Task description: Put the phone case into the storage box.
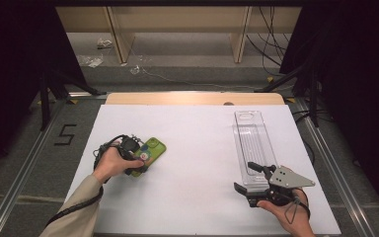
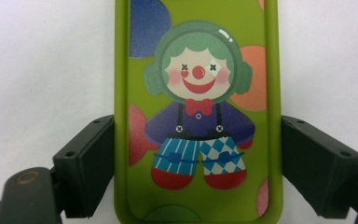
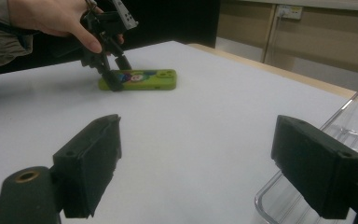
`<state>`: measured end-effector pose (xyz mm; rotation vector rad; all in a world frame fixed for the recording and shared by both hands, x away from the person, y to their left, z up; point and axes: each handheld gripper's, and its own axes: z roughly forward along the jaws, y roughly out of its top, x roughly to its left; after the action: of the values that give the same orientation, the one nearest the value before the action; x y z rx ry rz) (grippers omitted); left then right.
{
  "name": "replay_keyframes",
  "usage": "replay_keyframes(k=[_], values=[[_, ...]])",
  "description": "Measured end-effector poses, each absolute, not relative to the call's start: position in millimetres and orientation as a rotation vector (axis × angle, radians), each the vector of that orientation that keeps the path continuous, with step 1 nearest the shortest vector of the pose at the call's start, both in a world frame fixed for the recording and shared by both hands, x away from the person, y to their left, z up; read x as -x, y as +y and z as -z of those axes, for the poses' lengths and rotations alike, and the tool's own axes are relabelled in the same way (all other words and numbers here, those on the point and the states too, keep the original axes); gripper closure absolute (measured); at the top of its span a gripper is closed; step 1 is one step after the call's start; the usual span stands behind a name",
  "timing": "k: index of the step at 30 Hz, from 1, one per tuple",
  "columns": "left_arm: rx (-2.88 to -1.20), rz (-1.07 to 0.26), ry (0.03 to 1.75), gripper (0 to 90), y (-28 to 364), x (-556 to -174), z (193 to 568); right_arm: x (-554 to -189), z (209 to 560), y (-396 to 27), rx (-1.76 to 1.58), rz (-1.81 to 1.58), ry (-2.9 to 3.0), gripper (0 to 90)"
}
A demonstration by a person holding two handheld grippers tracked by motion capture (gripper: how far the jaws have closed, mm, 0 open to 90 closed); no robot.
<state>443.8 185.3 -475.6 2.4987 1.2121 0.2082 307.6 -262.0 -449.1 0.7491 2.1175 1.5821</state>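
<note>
Your left gripper (image 1: 137, 159) sits in the left-centre of the high view, held from above by your left hand (image 1: 112, 164), and it straddles the near end of the lime-green phone case with a cartoon clown printed on it (image 1: 150, 152). In the left gripper view that case (image 2: 198, 112) runs up the middle of the frame, lying flat on the white table sheet (image 2: 42, 60), with one black jaw at each long edge. Both jaws meet the green edges with no gap showing, so the gripper is grasping the case across its width. In the right gripper view, the case (image 3: 140, 79) lies in the upper left of the frame, flat on the sheet, with the left gripper (image 3: 109, 65) coming down on its left end under your hand (image 3: 56, 18).

Your right gripper (image 1: 249, 180) is at the lower right of the high view, held in your right hand (image 1: 288, 212), just at the near end of the long clear plastic tray (image 1: 251, 143), which stretches away toward the upper right of the sheet. In the right gripper view its own jaws stand wide apart with nothing between them: released. The left one hangs over the bare white sheet (image 3: 205, 121), and the right one over the rim of the clear tray (image 3: 354, 116) at the right edge of the frame.

The green case and the clear tray lie well apart, on opposite sides of the sheet.
</note>
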Motion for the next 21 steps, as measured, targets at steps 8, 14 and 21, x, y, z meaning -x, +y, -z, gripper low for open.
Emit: replay_keyframes(k=[8, 14, 21], values=[[-2.498, -0.211, 1.209, 16.0, 185.5, -443.5, 475.5, -307.4, 448.9, -262.0, -0.749, -1.584, 2.116, 16.9], [-2.497, -0.212, 1.204, 16.1, 186.0, -443.0, 475.4, -307.4, 448.7, -262.0, -0.748, -1.587, 2.113, 16.9], [-2.489, -0.22, 1.2, 16.3, 186.0, -441.4, 474.4, -307.4, 448.8, -262.3, -0.75, -1.585, 2.113, 16.9]])
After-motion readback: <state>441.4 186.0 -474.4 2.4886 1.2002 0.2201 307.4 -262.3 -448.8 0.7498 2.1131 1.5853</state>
